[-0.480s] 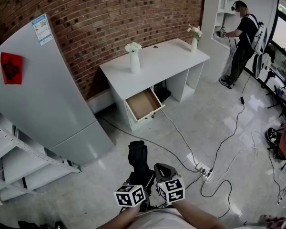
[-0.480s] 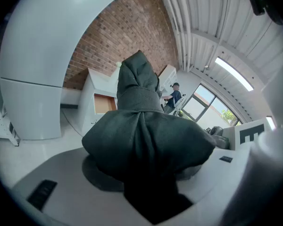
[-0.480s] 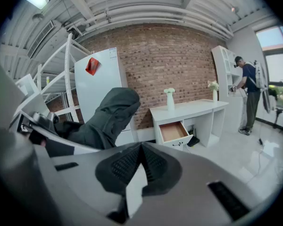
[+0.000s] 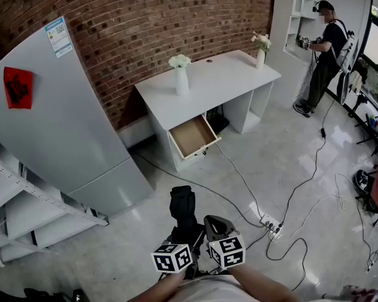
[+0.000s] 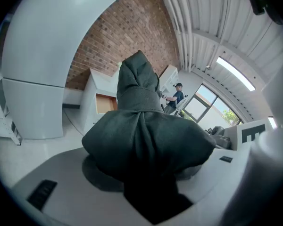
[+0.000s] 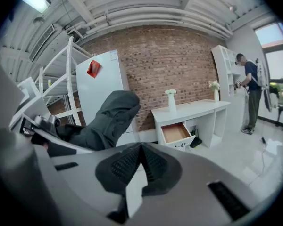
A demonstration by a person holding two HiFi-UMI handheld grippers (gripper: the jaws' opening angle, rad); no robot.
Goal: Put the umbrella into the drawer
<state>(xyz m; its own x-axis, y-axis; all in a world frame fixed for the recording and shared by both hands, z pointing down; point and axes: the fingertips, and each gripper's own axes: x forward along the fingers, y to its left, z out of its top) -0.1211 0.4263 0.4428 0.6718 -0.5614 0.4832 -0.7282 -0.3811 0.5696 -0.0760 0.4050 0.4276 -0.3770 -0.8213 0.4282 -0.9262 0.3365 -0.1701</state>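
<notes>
A folded black umbrella (image 4: pixel 183 209) in its dark sleeve sticks forward from my left gripper (image 4: pixel 179 241), low in the head view. In the left gripper view the umbrella (image 5: pixel 141 126) fills the space between the jaws, and the left gripper (image 5: pixel 148 166) is shut on it. My right gripper (image 4: pixel 215 226) is just to its right; its ribbed pads meet, so the right gripper (image 6: pixel 141 149) is shut on nothing. The umbrella (image 6: pixel 108 119) shows at its left. Across the floor, the wooden drawer (image 4: pixel 192 136) stands pulled out of the white desk (image 4: pixel 227 80).
A grey fridge (image 4: pixel 57 124) leans at the left, with white shelving (image 4: pixel 25 212) below it. Two vases (image 4: pixel 181 80) with white flowers stand on the desk. Cables and a power strip (image 4: pixel 269 226) lie on the floor at the right. A person (image 4: pixel 324 49) stands at the far right.
The desk and drawer sit slightly further right in the head view. Both grippers and the umbrella keep their places in the picture.
</notes>
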